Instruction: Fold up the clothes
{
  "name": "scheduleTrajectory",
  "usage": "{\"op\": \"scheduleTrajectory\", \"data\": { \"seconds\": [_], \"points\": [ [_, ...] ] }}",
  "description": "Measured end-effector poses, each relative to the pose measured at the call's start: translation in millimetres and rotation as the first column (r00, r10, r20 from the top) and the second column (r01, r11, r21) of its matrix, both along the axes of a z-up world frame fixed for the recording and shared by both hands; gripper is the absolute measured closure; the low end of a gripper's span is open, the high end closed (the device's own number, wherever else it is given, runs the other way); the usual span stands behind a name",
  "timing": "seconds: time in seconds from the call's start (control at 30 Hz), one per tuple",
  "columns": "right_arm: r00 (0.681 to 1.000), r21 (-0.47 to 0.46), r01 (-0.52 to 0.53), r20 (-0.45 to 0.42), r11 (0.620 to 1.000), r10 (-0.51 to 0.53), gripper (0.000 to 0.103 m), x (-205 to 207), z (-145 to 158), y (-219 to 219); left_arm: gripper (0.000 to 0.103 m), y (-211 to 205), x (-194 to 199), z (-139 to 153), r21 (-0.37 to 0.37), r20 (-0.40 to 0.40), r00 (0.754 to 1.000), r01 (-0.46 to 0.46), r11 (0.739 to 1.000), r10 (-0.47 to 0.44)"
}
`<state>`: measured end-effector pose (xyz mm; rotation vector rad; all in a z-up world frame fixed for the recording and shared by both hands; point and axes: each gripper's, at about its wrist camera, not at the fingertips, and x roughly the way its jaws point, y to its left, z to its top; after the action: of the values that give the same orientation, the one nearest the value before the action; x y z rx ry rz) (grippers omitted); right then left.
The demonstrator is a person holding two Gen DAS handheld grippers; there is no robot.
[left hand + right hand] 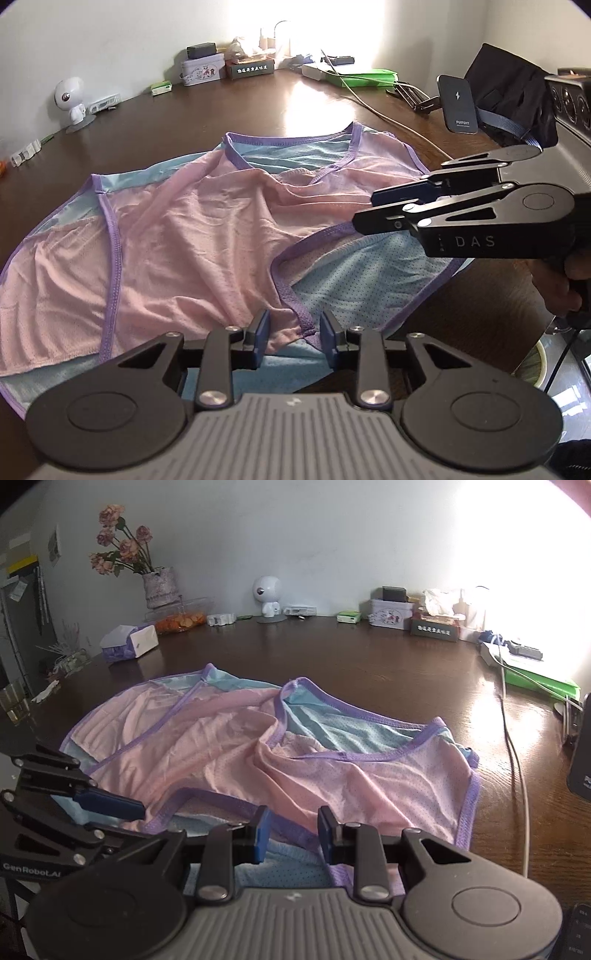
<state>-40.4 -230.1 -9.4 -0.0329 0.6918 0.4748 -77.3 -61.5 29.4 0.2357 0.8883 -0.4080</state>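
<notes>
1. Pink-and-blue garment (192, 236) spread rumpled across mid-frame on the dark table (314, 99), long axis left to right.
2. Left gripper (295, 341): jaws parted, straddling the purple-trimmed near edge at lower centre.
3. Right gripper (293, 829): jaws parted, just above the near hem, equally close.

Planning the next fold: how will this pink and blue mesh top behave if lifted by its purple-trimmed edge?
The mesh top will likely drape limply; it already lies in soft wrinkles on the table. It looks thin and perforated, so probably very light. The layers may slide apart, since the blue lining shows beneath.
</notes>
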Motion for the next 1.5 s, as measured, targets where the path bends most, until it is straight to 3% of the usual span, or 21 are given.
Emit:
{"op": "scheduleTrajectory", "data": {
  "seconds": [0.1, 0.17, 0.27, 0.43, 0.47, 0.5, 0.6, 0.7, 0.77, 0.8, 0.83, 0.9, 0.97, 1.03, 1.13, 1.27, 1.5],
  "points": [
    [0.995, 0.007, -0.097, 0.015, 0.995, 0.097, 0.077, 3, 1, 18, 0.074, -4, 1, 2, 0.006, -0.001, 1.0, 0.004, 1.0, -0.004],
    [0.992, -0.02, -0.126, 0.022, 0.992, 0.127, 0.077, 7, -1, 30, 0.09, -8, 3, 2, 0.009, 0.001, 1.0, 0.02, 1.0, -0.02],
    [0.987, -0.097, -0.151, 0.042, 0.984, 0.156, 0.077, 9, -5, 47, 0.097, -5, 0, 2, -0.007, 0.016, 0.998, 0.059, 0.998, -0.059],
    [0.985, -0.109, -0.16, 0.049, 0.981, 0.166, 0.078, 9, -10, 50, 0.099, 14, 6, 6, -0.131, -0.007, 0.999, 0.049, 0.99, -0.051],
    [0.987, -0.102, -0.147, 0.048, 0.984, 0.153, 0.093, 10, -9, 49, 0.099, 17, 7, 6, -0.149, -0.013, 0.998, 0.051, 0.988, -0.054],
    [0.989, -0.091, -0.136, 0.044, 0.986, 0.141, 0.1, 12, -8, 47, 0.099, 19, 7, 6, -0.155, -0.017, 0.998, 0.051, 0.987, -0.054],
    [0.991, -0.05, -0.126, 0.033, 0.991, 0.127, 0.101, 14, -2, 37, 0.098, 23, 7, 6, -0.167, -0.027, 0.997, 0.061, 0.984, -0.066],
    [0.991, -0.047, -0.126, 0.034, 0.991, 0.128, 0.101, 9, 6, 32, 0.091, 26, 7, 5, -0.177, -0.036, 0.996, 0.073, 0.982, -0.08],
    [0.989, -0.067, -0.148, 0.001, 0.987, 0.149, 0.099, 9, 3, 34, 0.072, 30, 7, 6, -0.185, -0.036, 0.996, 0.077, 0.98, -0.086],
    [0.989, -0.093, -0.147, -0.004, 0.985, 0.147, 0.097, 6, 2, 37, 0.068, 36, 6, 11, -0.191, -0.018, 0.997, 0.07, 0.979, -0.075],
    [0.99, -0.125, -0.14, -0.004, 0.982, 0.141, 0.092, 3, 0, 40, 0.065, 42, 5, 16, -0.198, 0.0, 0.998, 0.063, 0.978, -0.065],
    [0.991, -0.139, -0.123, 0.035, 0.983, 0.129, 0.074, -9, 2, 41, 0.064, 58, 4, 24, -0.208, 0.036, 0.999, 0.027, 0.978, -0.02],
    [0.993, -0.065, -0.091, 0.07, 0.994, 0.095, 0.059, -19, 6, 31, 0.06, 75, 4, 28, -0.199, 0.062, 0.997, -0.03, 0.98, 0.043],
    [0.995, 0.023, -0.043, 0.09, 0.999, 0.041, 0.059, -26, 8, 18, 0.059, 91, 5, 25, -0.162, 0.077, 0.99, -0.101, 0.982, 0.115],
    [0.994, 0.075, 0.033, 0.101, 0.997, -0.04, 0.059, -30, 4, 5, 0.059, 114, 7, 16, -0.103, 0.055, 0.972, -0.22, 0.97, 0.226],
    [0.993, 0.113, 0.082, 0.076, 0.99, -0.091, 0.059, -27, -2, -4, 0.054, 136, -11, 18, -0.156, 0.084, 0.974, -0.196, 0.968, 0.211],
    [0.993, 0.072, 0.108, 0.035, 0.992, -0.11, 0.06, -20, -16, 0, 0.052, 152, -21, 5, -0.137, 0.081, 0.963, -0.246, 0.959, 0.259]
  ]
}}
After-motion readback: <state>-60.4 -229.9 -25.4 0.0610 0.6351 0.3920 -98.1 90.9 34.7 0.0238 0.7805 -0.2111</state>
